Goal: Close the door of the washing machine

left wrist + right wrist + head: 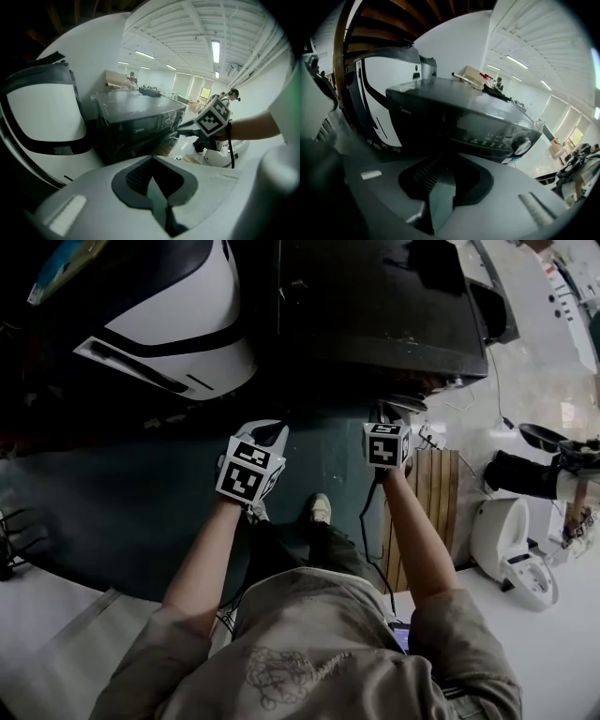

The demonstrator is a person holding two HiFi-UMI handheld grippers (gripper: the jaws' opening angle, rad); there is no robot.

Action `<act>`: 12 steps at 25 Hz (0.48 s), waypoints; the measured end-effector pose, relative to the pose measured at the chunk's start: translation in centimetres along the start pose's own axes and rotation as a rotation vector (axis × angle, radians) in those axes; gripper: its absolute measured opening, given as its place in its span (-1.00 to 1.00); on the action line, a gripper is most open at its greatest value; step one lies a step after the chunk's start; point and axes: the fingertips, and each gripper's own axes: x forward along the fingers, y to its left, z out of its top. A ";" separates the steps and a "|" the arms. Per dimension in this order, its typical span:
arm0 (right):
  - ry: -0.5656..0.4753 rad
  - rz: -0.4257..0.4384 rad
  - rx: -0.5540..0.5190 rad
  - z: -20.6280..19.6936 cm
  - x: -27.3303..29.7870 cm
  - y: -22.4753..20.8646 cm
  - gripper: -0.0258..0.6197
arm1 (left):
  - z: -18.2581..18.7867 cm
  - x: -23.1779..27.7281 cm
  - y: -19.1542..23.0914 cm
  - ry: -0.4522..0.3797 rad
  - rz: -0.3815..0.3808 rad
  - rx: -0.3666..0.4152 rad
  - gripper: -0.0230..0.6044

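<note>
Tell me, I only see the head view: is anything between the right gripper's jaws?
Observer: No. In the right gripper view, the right gripper is empty, with its jaws slightly apart.
Operator: And the left gripper?
Observer: Empty too. Its own view shows only a narrow gap between the jaws.
Operator: What is on the front of the washing machine?
Observer: A round dial sits on its front panel, toward the right of the right gripper view.
</note>
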 end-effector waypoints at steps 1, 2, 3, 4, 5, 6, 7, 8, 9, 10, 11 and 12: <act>-0.026 0.007 0.005 0.9 -1.2 0.3 -0.65 | 0.4 -0.5 0.1 -0.010 0.004 0.004 -0.93; -0.049 0.015 0.006 1.9 -2.4 0.6 -0.67 | 0.8 -1.1 0.2 -0.021 0.007 0.007 -0.93; -0.071 0.022 0.006 2.8 -3.7 0.9 -0.69 | 1.2 -1.8 0.4 -0.034 0.010 0.010 -0.93; -0.095 0.029 0.007 3.8 -5.0 1.2 -0.72 | 1.6 -2.5 0.5 -0.048 0.013 0.013 -0.93; -0.120 0.037 0.010 4.8 -6.3 1.6 -0.75 | 2.0 -3.2 0.7 -0.062 0.018 0.017 -0.93; -0.146 0.045 0.015 5.7 -7.5 1.9 -0.77 | 2.5 -3.9 0.8 -0.076 0.023 0.021 -0.93; -0.173 0.053 0.022 6.7 -8.8 2.2 -0.81 | 2.9 -4.6 1.0 -0.090 0.029 0.025 -0.93; -0.203 0.060 0.029 7.6 -10.0 2.4 -0.83 | 3.3 -5.4 1.1 -0.104 0.034 0.030 -0.93; -0.236 0.065 0.036 8.5 -11.4 2.6 -0.83 | 3.6 -6.1 1.1 -0.117 0.039 0.035 -0.93; -0.269 0.070 0.042 9.5 -12.7 2.8 -0.83 | 4.0 -6.9 1.2 -0.129 0.043 0.041 -0.93; -0.297 0.076 0.049 10.2 -14.1 2.9 -0.83 | 4.3 -7.6 1.2 -0.140 0.046 0.047 -0.93; -0.319 0.081 0.057 10.8 -15.4 3.0 -0.83 | 4.5 -8.4 1.2 -0.149 0.050 0.055 -0.93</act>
